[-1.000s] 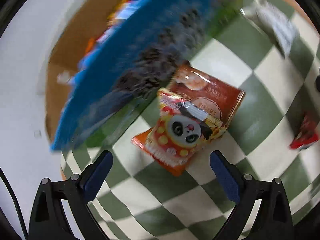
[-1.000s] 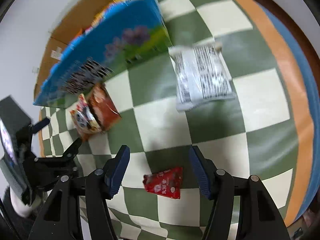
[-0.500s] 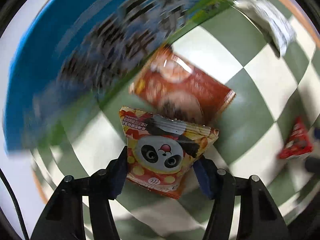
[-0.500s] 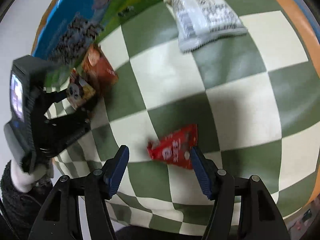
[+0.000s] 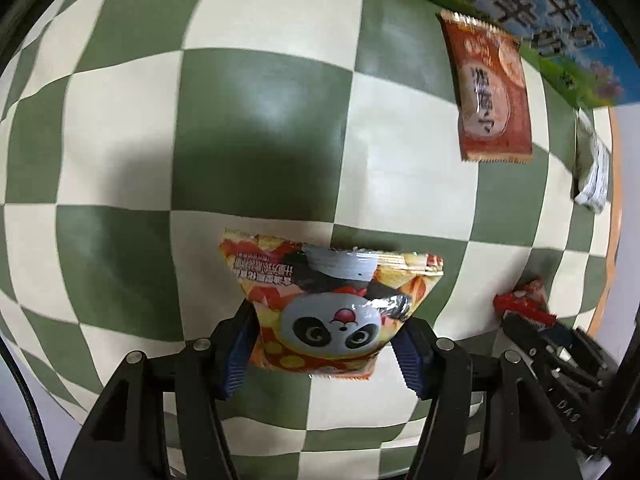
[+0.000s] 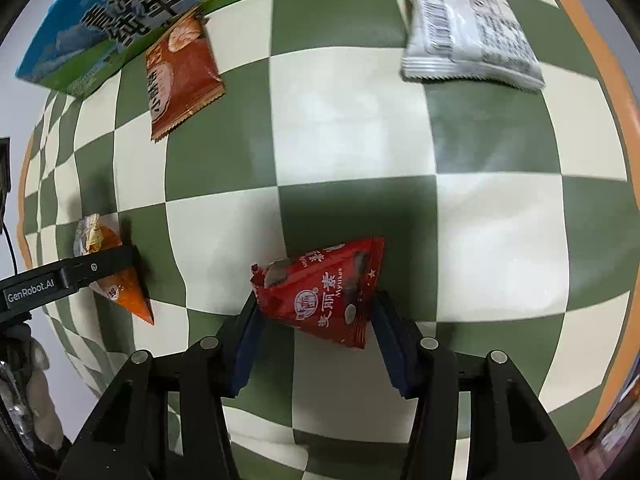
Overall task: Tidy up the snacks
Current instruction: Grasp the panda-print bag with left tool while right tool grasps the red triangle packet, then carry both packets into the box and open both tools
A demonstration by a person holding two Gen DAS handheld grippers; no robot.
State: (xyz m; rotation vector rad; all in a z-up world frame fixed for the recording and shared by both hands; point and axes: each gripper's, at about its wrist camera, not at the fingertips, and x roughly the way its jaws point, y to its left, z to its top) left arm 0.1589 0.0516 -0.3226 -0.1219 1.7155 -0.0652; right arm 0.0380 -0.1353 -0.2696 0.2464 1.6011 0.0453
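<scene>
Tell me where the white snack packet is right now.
The white snack packet lies flat on the checkered tablecloth at the upper right of the right wrist view, near the orange table edge, right of the blue milk carton box and apart from the other snacks.

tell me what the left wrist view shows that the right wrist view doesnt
Only the left wrist view shows the printed panda face on the yellow-and-red panda snack packet held between the left gripper fingers.

Only the right wrist view shows the full barcode panel of the white plastic snack pack, and the front of the red foil snack packet between the right gripper fingers.

Both show the brown-orange flat snack packet, the blue-and-green printed carton and the green-and-cream checkered tablecloth.
</scene>
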